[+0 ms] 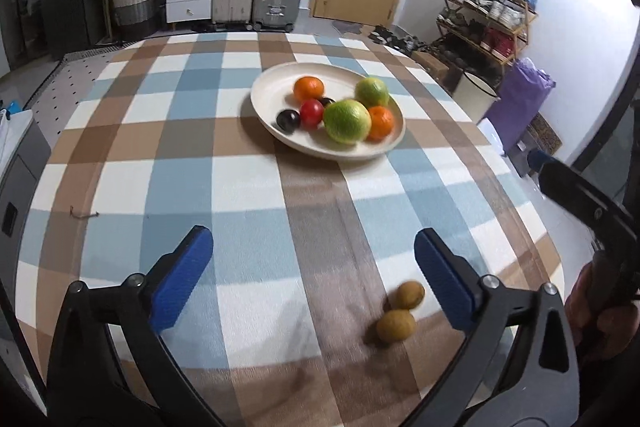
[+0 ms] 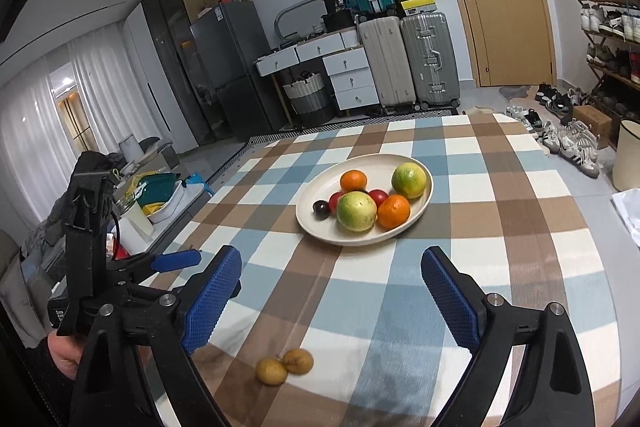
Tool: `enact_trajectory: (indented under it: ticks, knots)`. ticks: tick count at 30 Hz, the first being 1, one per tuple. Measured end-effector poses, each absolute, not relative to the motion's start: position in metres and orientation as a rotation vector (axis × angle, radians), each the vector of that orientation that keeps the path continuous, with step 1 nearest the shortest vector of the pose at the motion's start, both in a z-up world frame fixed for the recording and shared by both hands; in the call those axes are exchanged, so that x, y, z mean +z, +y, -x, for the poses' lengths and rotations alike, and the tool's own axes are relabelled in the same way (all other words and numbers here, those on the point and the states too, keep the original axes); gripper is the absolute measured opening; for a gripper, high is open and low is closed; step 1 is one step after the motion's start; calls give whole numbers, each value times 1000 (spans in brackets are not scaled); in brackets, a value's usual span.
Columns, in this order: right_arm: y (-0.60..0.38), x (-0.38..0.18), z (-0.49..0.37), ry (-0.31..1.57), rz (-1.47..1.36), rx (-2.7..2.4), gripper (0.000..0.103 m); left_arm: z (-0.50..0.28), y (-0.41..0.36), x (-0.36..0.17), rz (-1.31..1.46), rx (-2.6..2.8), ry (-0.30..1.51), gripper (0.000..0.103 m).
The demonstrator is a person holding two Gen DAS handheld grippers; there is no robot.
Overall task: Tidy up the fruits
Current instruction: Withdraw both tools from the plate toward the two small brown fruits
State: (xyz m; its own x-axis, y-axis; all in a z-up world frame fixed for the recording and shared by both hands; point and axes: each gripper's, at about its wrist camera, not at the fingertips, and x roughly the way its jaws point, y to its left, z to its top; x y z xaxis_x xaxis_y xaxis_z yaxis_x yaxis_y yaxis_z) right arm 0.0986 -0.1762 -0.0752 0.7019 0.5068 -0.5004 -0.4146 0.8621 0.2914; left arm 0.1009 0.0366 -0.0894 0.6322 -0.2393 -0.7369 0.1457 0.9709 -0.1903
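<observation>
From my left wrist view, the left gripper (image 1: pixel 312 267) hangs over the checked surface (image 1: pixel 160 179) with its blue pads spread wide and nothing between them. Two small brown fruits (image 1: pixel 400 313) lie touching each other near the surface's near edge, just inside the right pad. The cream plate (image 1: pixel 272 91) sits toward the far edge, holding two oranges, two green fruits, a red one and dark ones. The other gripper shows at the right margin.

From my right wrist view, the right gripper (image 2: pixel 332 291) is likewise spread apart and empty. The brown fruits (image 2: pixel 285 366) rest near the near edge, below the left pad; the plate (image 2: pixel 320 227) lies beyond, mid-surface
</observation>
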Motion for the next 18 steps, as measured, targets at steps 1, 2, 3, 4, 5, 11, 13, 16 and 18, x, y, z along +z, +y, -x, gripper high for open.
enact_trajectory:
  ticks: [1, 2, 3, 4, 5, 11, 13, 16, 18]
  knots:
    - [-176, -75, -96, 602, -161, 517, 93, -99, 35, -92, 112, -234, 866, 102]
    - [-176, -76, -93, 602, -160, 515, 93, -96, 31, -95, 103, -258, 882, 102]
    - [-176, -76, -93, 602, -163, 511, 93, -94, 28, -98, 91, -270, 897, 102]
    - [-177, -76, -91, 602, -167, 507, 93, -92, 24, -103, 78, -282, 912, 102]
    - [-178, -77, -88, 602, -172, 507, 93, -90, 19, -108, 67, -295, 930, 102]
    - [-182, -79, -76, 612, -176, 494, 93, -79, 1, -127, 47, -346, 973, 102]
    - [-183, -80, -74, 619, -172, 493, 93, -77, -2, -131, 40, -355, 979, 102]
    - [-184, -82, -73, 628, -172, 488, 93, -75, -8, -136, 32, -365, 1001, 102]
    - [-184, -84, -73, 634, -173, 487, 93, -75, -11, -138, 20, -365, 1006, 102]
